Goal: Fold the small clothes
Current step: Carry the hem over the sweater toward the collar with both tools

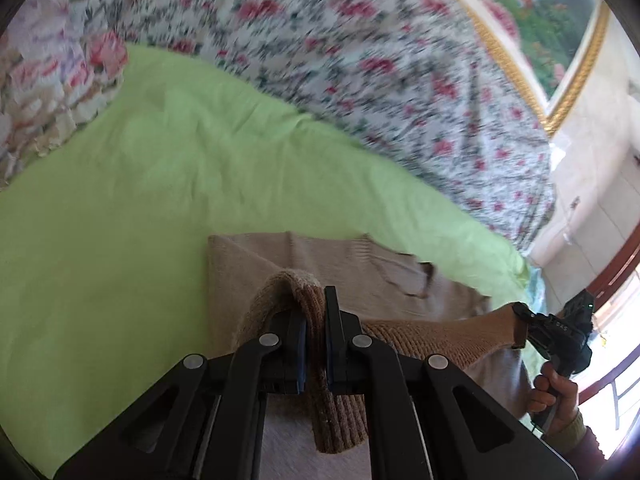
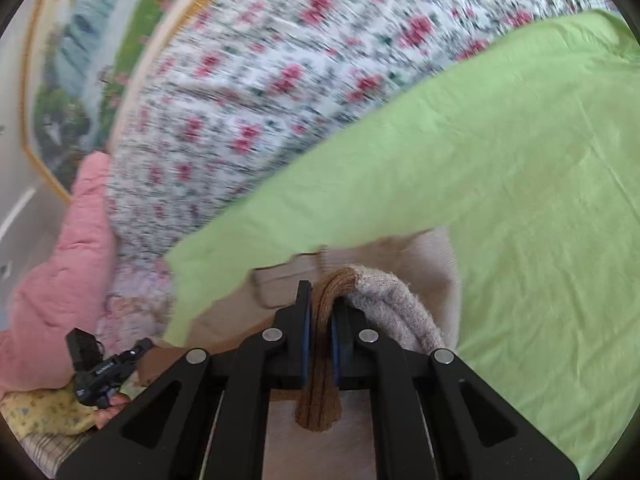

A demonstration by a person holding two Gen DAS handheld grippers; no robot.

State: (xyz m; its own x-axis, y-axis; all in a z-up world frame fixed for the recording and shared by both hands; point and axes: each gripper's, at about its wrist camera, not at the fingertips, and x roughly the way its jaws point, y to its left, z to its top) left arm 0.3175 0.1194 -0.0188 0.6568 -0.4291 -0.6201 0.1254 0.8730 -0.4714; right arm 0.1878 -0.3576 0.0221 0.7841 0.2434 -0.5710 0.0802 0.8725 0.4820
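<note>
A small beige-brown knitted sweater (image 1: pixel 320 264) lies on a green sheet (image 1: pixel 120 200). My left gripper (image 1: pixel 315 308) is shut on its brown ribbed hem and holds it lifted over the garment's flat part. My right gripper (image 2: pixel 320 304) is shut on the other end of the same ribbed hem (image 2: pixel 320 380), also lifted; the sweater's flat part (image 2: pixel 400 252) lies beyond it. The hem stretches between the two grippers. The right gripper also shows in the left wrist view (image 1: pixel 520 320), the left one in the right wrist view (image 2: pixel 140 350).
A floral quilt (image 1: pixel 360 60) is bunched along the far side of the green sheet (image 2: pixel 520 160). A pink padded blanket (image 2: pixel 60 280) lies at the left. A gold-framed picture (image 1: pixel 540 20) hangs on the wall behind.
</note>
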